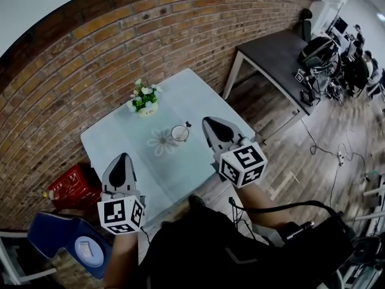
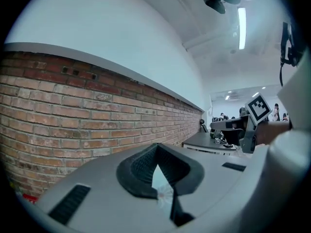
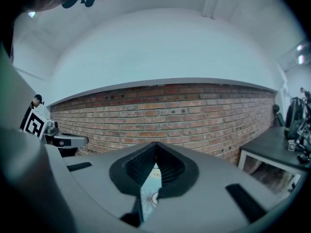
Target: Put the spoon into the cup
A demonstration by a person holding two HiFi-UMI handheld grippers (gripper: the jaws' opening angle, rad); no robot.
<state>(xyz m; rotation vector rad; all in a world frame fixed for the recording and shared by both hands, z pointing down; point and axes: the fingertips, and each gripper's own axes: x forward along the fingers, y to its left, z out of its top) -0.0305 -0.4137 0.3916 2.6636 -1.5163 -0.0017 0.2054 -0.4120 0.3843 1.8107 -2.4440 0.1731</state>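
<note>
**Spoon looking lodged in the cup, both claws hanging empty**

Nearest the person, the left gripper (image 1: pixel 123 158) is hovering over the table's near corner with its jaws pressed together on nothing. The right gripper (image 1: pixel 209 122) is hovering further in, jaws likewise closed and empty, its tip just beside the cup (image 1: pixel 179 133).

The cup is standing upright near the middle of the pale table (image 1: pixel 198 95). A small dark handle, seemingly the spoon (image 1: pixel 187 124), is poking up over its rim. It is too small to be sure, but the placing is looking finished, with only pulling clear left.

Beyond the cup, a flower pot (image 1: pixel 145 99) is sitting close to the brick wall (image 1: pixel 90 59), narrowing the room on that side. The near and right edges are lying open.
</note>
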